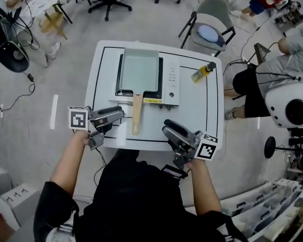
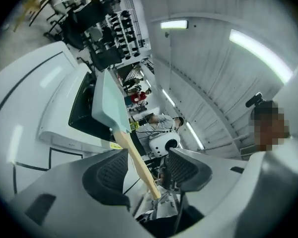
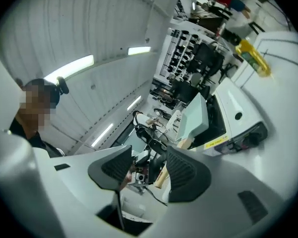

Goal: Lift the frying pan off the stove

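Observation:
A rectangular pale-green frying pan [image 1: 140, 67] sits on a white portable stove [image 1: 170, 84] in the middle of the white table [image 1: 103, 74]. Its wooden handle [image 1: 137, 114] points toward me over the stove's front edge. My left gripper [image 1: 120, 114] hovers open just left of the handle, not touching it. In the left gripper view the handle [image 2: 139, 165] shows beyond the gap of the left gripper [image 2: 146, 158], clear of both pads. My right gripper [image 1: 167, 129] stands open and empty to the right of the handle, near the table's front edge. From the right gripper [image 3: 149, 158] the pan [image 3: 194, 118] lies ahead.
A yellow bottle [image 1: 203, 72] lies on the table right of the stove. A folding chair [image 1: 209, 26] stands behind the table. A seated person [image 1: 272, 74] and a white domed device [image 1: 293, 105] are at the right. Office chairs and cables are on the floor beyond.

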Available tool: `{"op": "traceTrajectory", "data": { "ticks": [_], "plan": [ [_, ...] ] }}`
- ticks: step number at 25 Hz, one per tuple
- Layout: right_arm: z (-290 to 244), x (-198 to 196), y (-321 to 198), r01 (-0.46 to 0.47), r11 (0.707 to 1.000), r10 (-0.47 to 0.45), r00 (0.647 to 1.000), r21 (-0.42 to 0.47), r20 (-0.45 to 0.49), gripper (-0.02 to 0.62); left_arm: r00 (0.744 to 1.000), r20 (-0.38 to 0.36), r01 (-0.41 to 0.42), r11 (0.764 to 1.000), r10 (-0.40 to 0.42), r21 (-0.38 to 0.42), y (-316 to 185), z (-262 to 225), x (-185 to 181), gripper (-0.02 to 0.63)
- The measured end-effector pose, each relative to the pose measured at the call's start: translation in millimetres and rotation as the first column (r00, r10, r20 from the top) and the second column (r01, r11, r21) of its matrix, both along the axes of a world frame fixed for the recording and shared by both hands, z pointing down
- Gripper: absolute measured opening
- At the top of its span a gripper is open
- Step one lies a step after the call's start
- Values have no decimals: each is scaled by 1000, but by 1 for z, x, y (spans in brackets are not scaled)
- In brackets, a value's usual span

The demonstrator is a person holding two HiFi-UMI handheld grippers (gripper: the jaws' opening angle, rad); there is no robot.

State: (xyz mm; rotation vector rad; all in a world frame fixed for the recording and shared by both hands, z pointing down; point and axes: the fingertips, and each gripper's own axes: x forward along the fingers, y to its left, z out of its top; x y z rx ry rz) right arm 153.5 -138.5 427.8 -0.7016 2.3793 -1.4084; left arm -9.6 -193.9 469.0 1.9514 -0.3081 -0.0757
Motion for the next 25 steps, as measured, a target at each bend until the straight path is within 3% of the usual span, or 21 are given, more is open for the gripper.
{"op": "traceTrajectory", "data": {
  "ticks": [4,10,15,19,23,25],
  "plan": [
    [29,-29,-22,100,982,-91,994,-163,59,216,994,-45,-108,987,103,-119,-16,33,10,258],
    [68,-65,-28,220,916,-207,976,-336,73,218,974,-145,-210,936,175,-284,-21,61,37,259],
    [76,-89,-46,294,891,-243,953,-346,183,218,958,-205,-258,909,198,-326,-27,72,56,259],
    [88,-108,-41,357,842,-267,927,-404,263,218,947,-242,-288,891,211,-350,-28,75,69,259],
    [90,-113,-51,346,848,-229,923,-402,310,195,938,-285,-294,891,198,-346,-30,71,75,259],
    [91,-113,-54,341,850,-226,924,-401,307,151,933,-296,-301,892,203,-338,-30,69,76,258]
  ]
}}
